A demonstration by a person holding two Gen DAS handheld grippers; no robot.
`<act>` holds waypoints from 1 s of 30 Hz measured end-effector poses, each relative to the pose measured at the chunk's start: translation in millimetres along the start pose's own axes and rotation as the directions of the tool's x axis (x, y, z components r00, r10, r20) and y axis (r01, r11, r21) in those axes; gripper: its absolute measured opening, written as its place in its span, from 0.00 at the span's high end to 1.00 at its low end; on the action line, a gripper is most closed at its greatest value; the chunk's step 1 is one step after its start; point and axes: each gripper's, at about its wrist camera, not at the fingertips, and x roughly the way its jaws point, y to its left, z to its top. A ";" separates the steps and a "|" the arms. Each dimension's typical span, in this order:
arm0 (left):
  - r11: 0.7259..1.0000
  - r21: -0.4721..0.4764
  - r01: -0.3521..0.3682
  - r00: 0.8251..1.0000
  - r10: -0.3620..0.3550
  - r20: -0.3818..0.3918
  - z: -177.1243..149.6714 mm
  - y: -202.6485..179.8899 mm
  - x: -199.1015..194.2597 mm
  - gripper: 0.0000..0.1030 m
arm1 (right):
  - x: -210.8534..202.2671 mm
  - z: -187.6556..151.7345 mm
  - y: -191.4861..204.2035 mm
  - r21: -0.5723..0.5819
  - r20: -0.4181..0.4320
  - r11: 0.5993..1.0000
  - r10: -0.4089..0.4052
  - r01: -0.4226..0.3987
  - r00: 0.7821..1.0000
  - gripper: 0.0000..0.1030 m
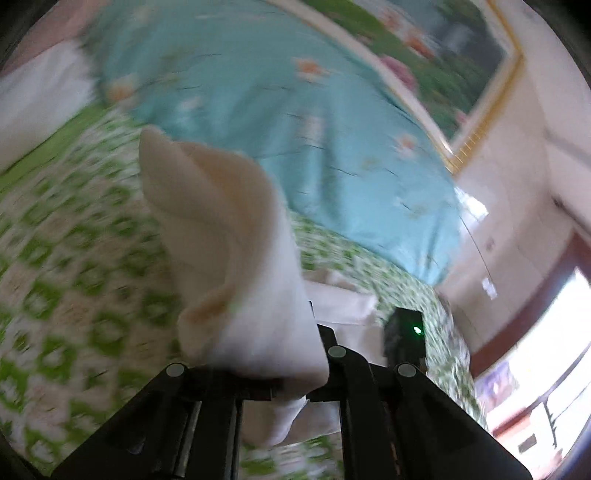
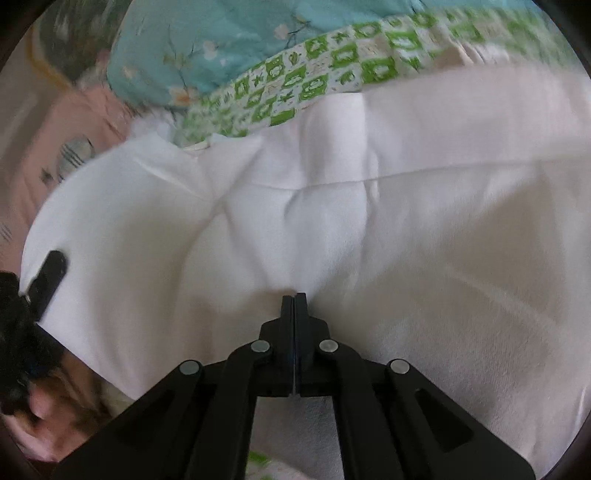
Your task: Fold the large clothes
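L gripper [image 1: 317, 354] has its fingers clamped on a bunched cream-white fold of the garment [image 1: 229, 258], which rises toward 11 o'clock in the L wrist view, lifted over the green-checked bedsheet [image 1: 74, 258]; teal floral quilt [image 1: 277, 110] lies at 12, framed picture [image 1: 424, 48] at 1. R gripper [image 2: 294, 295] has fingers pressed together, pinching the white garment [image 2: 332, 221], which spreads across most of the R wrist view. Bedsheet [image 2: 314, 85] and quilt [image 2: 221, 33] show at 12. Other gripper's finger [image 2: 48, 277] grips the cloth edge at 9.
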 end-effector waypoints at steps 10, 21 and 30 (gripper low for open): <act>0.943 0.326 0.061 0.958 0.036 -0.283 -74.8 -90.3 123.7 0.93 | -110.5 0.7 -129.7 0.416 0.291 0.873 0.139 -0.256 0.947 0.84; 0.898 0.439 0.041 0.953 0.097 -0.288 -101.5 -103.0 129.5 0.93 | -93.3 42.5 -118.3 0.321 0.202 0.927 0.132 -0.193 0.970 0.56; 0.878 0.471 0.085 0.965 0.045 -0.258 -85.8 -136.1 114.8 0.93 | -100.7 78.8 -87.7 0.127 0.193 0.986 0.084 -0.109 0.978 0.92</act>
